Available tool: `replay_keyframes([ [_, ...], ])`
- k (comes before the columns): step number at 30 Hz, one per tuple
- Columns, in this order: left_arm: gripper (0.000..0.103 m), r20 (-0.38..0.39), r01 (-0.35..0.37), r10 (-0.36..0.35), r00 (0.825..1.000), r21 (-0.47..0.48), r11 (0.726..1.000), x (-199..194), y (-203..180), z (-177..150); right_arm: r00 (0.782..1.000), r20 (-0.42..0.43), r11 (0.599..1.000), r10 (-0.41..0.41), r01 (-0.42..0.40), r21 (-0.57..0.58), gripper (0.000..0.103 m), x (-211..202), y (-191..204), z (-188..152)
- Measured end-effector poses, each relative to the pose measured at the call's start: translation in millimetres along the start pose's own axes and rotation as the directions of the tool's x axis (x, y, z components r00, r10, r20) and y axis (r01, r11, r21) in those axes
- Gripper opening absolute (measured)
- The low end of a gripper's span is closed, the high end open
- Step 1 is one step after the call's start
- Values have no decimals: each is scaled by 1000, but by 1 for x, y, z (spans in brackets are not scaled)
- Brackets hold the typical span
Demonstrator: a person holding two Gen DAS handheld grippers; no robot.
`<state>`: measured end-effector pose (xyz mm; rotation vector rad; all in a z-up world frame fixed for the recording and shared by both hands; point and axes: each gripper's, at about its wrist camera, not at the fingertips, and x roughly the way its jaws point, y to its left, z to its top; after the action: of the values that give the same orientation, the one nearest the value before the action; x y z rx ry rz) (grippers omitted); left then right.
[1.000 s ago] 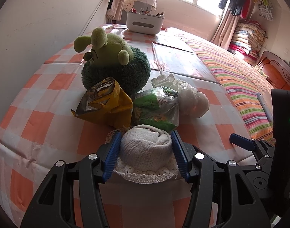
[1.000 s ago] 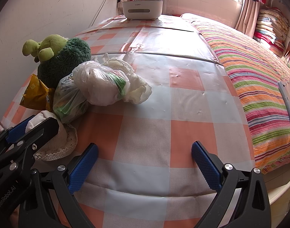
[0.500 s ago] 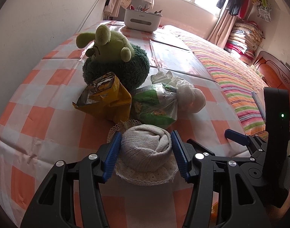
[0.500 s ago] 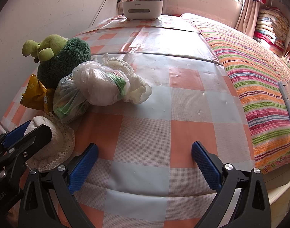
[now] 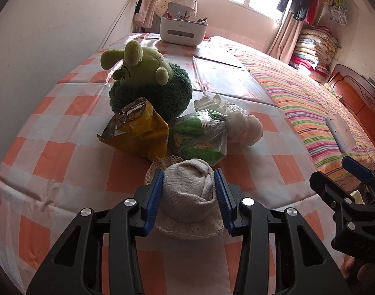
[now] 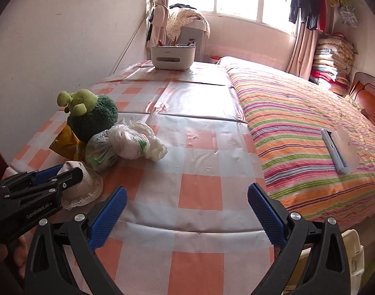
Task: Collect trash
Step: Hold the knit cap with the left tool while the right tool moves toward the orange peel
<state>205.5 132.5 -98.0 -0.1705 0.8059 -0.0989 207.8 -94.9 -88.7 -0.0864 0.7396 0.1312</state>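
My left gripper (image 5: 188,194) is shut on a cream knitted hat with a lace brim (image 5: 187,191), held near the table's front edge; the hat also shows in the right wrist view (image 6: 80,188). Beyond it lie a yellow snack bag (image 5: 135,130), a green snack bag in clear plastic (image 5: 199,137) and a white knotted plastic bag (image 5: 243,127). The right wrist view shows the yellow bag (image 6: 67,145), the green bag (image 6: 101,153) and the white bag (image 6: 133,141). My right gripper (image 6: 187,211) is open and empty above the front edge.
A green plush toy (image 5: 148,81) sits behind the bags. A white organiser box (image 5: 183,30) stands at the table's far end. The checked tablecloth (image 6: 199,162) borders a striped bed (image 6: 298,127) on the right. A white bin (image 6: 352,258) stands below right.
Both grippers have pulled back and risen from the table. The left one keeps the hat and has carried it back towards the front edge. The right gripper stays open.
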Motion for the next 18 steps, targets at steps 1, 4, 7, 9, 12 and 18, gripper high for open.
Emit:
replay_keyframes([
  [1,40,1,-2,2,1000,2,1000,-1,0,0,1000,16,1000,3,-3,7,96,-7,-4,-1],
  [4,39,6,-13,13,1000,7,1000,-3,1,-2,1000,28,999,-13,11,52,96,-18,-17,-7],
  [7,39,8,-18,18,1000,13,1000,-6,0,-4,999,16,995,29,-31,99,96,-19,-27,-15],
  [9,39,7,-19,19,1000,16,1000,-7,-1,-5,999,3,994,34,-34,102,96,-17,-27,-19],
  [12,40,7,-19,19,1000,13,1000,-9,0,-6,998,-8,993,67,-66,99,96,-19,-26,-25],
  [18,40,20,-22,22,1000,17,1000,-16,1,-7,978,-23,977,208,-206,62,96,-40,-3,-50],
])
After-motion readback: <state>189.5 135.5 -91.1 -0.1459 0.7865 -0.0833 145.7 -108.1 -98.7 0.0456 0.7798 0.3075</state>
